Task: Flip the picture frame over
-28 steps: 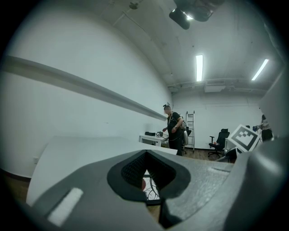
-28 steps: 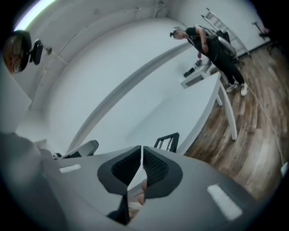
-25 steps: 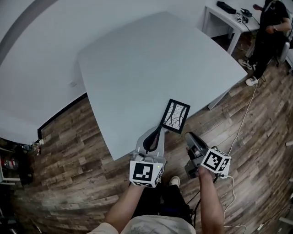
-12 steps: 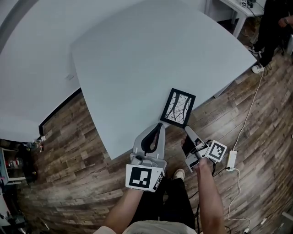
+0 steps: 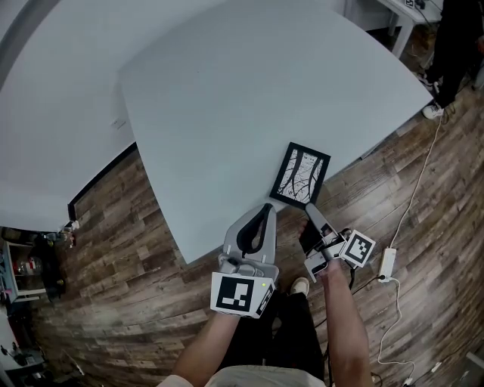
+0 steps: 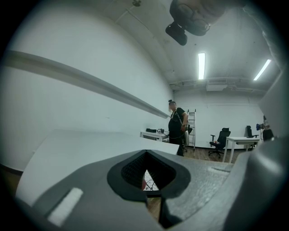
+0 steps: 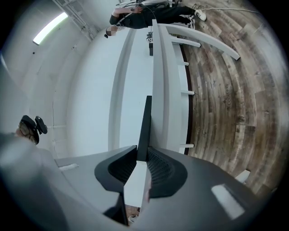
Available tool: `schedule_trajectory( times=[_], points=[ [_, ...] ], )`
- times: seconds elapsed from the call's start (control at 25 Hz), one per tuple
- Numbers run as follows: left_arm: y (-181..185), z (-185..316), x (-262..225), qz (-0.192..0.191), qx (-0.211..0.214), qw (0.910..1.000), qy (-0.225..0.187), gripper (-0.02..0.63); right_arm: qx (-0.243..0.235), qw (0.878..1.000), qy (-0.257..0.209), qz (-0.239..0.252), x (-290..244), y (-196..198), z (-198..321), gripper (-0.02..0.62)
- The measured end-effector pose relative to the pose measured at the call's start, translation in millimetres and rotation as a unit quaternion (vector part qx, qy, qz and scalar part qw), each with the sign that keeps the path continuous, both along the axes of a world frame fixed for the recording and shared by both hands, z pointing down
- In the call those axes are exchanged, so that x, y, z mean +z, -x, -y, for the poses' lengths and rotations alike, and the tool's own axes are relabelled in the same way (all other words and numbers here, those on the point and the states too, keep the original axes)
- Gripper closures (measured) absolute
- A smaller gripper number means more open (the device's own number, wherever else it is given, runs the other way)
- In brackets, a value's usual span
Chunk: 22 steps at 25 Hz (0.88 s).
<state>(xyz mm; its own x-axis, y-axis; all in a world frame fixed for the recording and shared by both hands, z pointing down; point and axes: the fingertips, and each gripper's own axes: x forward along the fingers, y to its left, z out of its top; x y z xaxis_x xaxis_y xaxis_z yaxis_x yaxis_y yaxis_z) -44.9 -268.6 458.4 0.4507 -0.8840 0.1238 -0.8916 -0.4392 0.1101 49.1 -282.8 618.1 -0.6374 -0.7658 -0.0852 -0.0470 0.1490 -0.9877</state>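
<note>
The black picture frame (image 5: 301, 175) lies flat, picture side up, at the near edge of the pale table (image 5: 227, 98). My right gripper (image 5: 310, 212) is rolled on its side at the frame's near corner. In the right gripper view the frame (image 7: 144, 126) runs edge-on into the narrow gap of that gripper (image 7: 142, 158); its jaws have just been closing and now grip the frame's edge. My left gripper (image 5: 267, 208) is shut and empty just left of the frame's near edge. In the left gripper view a bit of the frame (image 6: 147, 180) shows past the left gripper (image 6: 145, 155).
A person in black (image 5: 454, 45) stands at the far right beside a white side table (image 5: 401, 11). A power strip (image 5: 387, 261) and cable lie on the wood floor. A shoe (image 5: 300, 286) shows below the grippers. An office chair (image 6: 220, 142) stands far back.
My right gripper has sunk, rolled onto its side and come up to the frame's near corner. The frame still lies flat. The left gripper has barely moved.
</note>
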Motion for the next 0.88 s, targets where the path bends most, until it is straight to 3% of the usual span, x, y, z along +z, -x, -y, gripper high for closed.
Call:
schedule_trajectory(
  times=[0.52,0.88],
  points=[
    [3.4,5.9,-1.9,0.002,-0.003,1.0000,-0.003,0.604,0.003,1.000,-0.015,-0.006,-11.4,-3.0,-1.8,0.500],
    [2.7,2.0,-15.0,-0.011,-0.008,0.9998,-0.014,0.604,0.008,0.994,-0.064,-0.091,-58.2,-32.7,6.9,0.502]
  ],
)
